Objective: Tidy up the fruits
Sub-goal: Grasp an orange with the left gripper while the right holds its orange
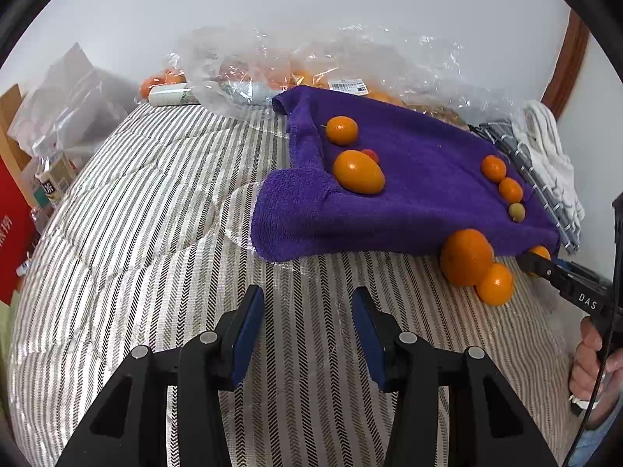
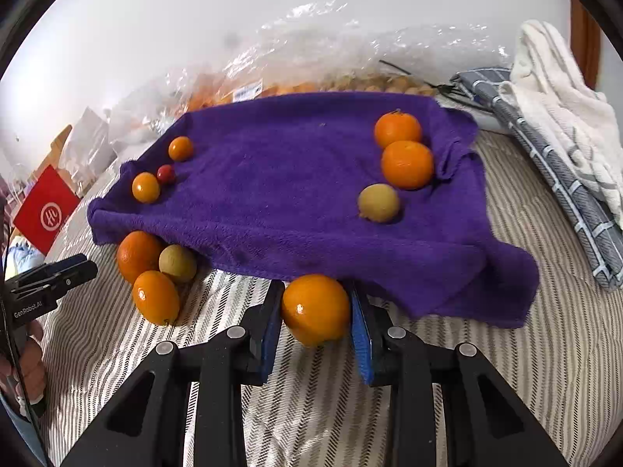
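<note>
- Your right tool point(image 2: 316, 317) is clamped on an orange point(image 2: 315, 309) at the purple towel's point(image 2: 280, 194) 6 o'clock edge, over the bed point(image 2: 311, 408).
- It's round, smooth-skinned, likely firm — grip across its widest middle.
- Your left tool point(image 1: 307, 334) hangs part-open, empty.

Lighting: bright, even, diffuse daylight tone; shadows soft and short under the fruit. Glare: white highlights on the plastic bags point(image 1: 311, 58) and small glints on the orange held point(image 2: 315, 309). Distortion: strong fisheye bending, black vignette corners. Focus: sharp centrally, softer towards edges in both views.
</note>
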